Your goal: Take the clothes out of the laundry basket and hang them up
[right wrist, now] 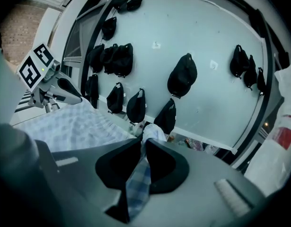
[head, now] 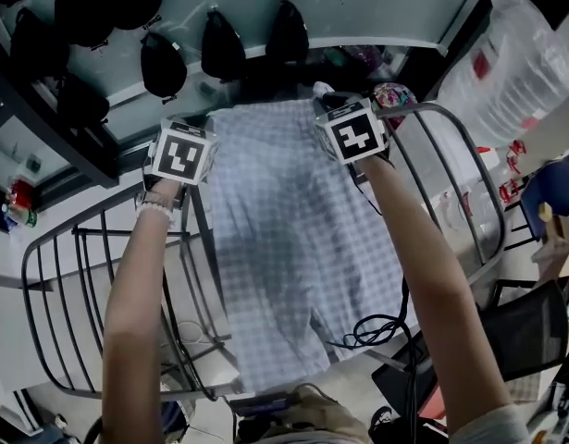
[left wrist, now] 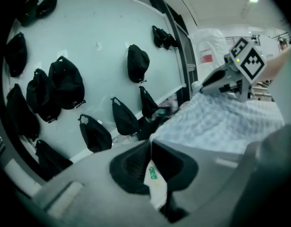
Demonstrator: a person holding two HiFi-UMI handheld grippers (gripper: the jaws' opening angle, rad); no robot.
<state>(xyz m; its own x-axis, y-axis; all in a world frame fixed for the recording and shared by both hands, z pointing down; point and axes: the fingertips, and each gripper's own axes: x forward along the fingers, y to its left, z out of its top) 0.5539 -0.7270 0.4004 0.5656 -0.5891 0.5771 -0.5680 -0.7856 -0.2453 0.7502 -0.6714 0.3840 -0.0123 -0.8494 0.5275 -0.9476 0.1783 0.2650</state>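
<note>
The left tool (left wrist: 150, 161) has its dark jaws pressed together on the edge of a pale blue-and-white checked cotton garment (head: 284, 229), and a small white care label with green print (left wrist: 155, 183) sticks out from between the pads. The right tool (right wrist: 141, 162) is likewise clamped on a fold of the same checked cloth, which runs down through its closed jaws. Each tool carries a white cube with black square markers, the left cube (head: 182, 153) and the right cube (head: 356, 132) standing level with each other at the garment's two top corners. Between them the cloth is stretched flat and falls toward the person, over the middle of a black metal-bar drying rack (head: 99, 232); whether it rests on the bars I cannot tell. Beyond the rack's far side stands a pale wall panel (head: 358, 7) hung with rounded black fabric caps (head: 162, 63). To the right of the rack sits a large clear plastic bag (head: 515, 72). At the rack's near right side, loose black cables (head: 381, 326) lie coiled beside the garment's lower edge.
</note>
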